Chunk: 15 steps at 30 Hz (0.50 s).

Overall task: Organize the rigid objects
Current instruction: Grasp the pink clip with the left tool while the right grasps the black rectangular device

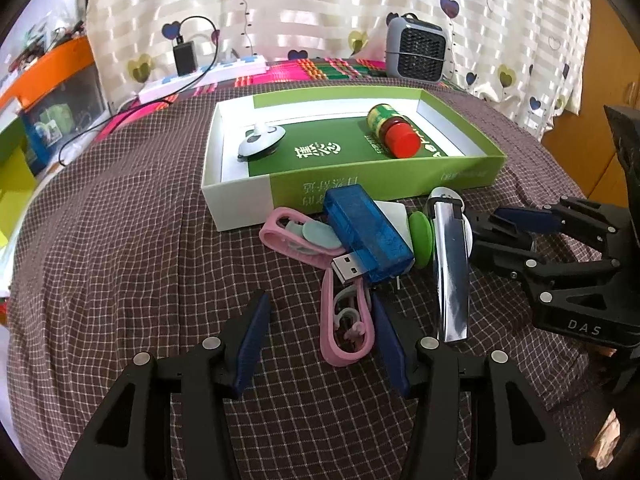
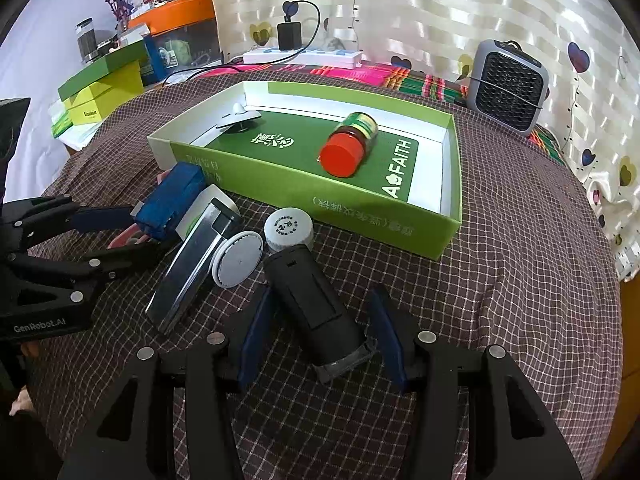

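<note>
Between the right gripper's (image 2: 320, 336) spread, non-touching fingers lies a black cylindrical device (image 2: 316, 308); the left gripper (image 1: 320, 340) gapes wide around a pink strap loop (image 1: 346, 320); the green tray (image 2: 448, 216), mid-cloth, holds a red-capped bottle (image 2: 348, 146) and a white knobbed disc (image 2: 238, 118); checked cloth (image 2: 520, 280) lies bare toward its right edge.

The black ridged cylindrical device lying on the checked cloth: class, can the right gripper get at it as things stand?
Probably yes. The black ridged cylindrical device already lies between the right gripper's open blue fingers, with nothing on top; the white bottle cap only touches its far end.
</note>
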Each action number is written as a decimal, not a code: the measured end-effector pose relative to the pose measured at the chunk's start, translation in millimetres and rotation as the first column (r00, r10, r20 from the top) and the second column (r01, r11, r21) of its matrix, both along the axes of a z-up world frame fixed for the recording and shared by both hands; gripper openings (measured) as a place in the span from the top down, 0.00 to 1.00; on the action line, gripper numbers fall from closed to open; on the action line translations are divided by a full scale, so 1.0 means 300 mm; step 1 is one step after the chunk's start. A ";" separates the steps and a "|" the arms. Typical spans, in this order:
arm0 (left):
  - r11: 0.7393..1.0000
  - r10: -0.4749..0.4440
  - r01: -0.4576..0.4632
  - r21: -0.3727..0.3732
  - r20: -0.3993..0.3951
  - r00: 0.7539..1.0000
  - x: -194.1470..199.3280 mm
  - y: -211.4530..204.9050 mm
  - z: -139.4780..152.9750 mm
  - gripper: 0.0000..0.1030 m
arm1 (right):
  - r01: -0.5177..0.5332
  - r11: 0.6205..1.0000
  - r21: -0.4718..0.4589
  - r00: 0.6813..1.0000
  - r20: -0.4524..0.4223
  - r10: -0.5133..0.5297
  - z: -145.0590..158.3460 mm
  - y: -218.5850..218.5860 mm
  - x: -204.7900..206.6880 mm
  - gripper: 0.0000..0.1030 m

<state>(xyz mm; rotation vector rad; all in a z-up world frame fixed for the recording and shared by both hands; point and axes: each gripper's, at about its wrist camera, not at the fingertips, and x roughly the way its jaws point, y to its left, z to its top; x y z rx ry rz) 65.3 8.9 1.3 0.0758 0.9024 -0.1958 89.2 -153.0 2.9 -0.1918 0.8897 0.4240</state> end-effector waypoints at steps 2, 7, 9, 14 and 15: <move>1.000 0.000 0.000 -0.002 0.002 1.000 0.000 0.002 0.000 0.51 | 0.000 1.000 0.001 1.000 0.000 0.000 0.000 -0.001 0.000 0.51; 1.000 0.004 -0.004 -0.004 0.005 1.000 -0.001 0.007 0.000 0.52 | 0.001 1.000 0.003 1.000 -0.001 -0.001 0.001 0.000 0.000 0.51; 1.000 0.007 -0.007 -0.004 0.006 1.000 -0.001 0.009 0.000 0.54 | 0.001 1.000 0.003 1.000 -0.001 -0.001 0.001 0.000 0.000 0.51; 1.000 0.016 -0.016 -0.005 0.009 1.000 -0.003 0.018 0.001 0.60 | 0.000 1.000 0.010 1.000 -0.002 0.000 0.001 -0.004 -0.004 0.60; 1.000 0.018 -0.018 -0.004 0.010 1.000 -0.004 0.017 0.002 0.61 | 0.000 1.000 0.013 1.000 -0.003 0.000 0.001 -0.005 -0.005 0.61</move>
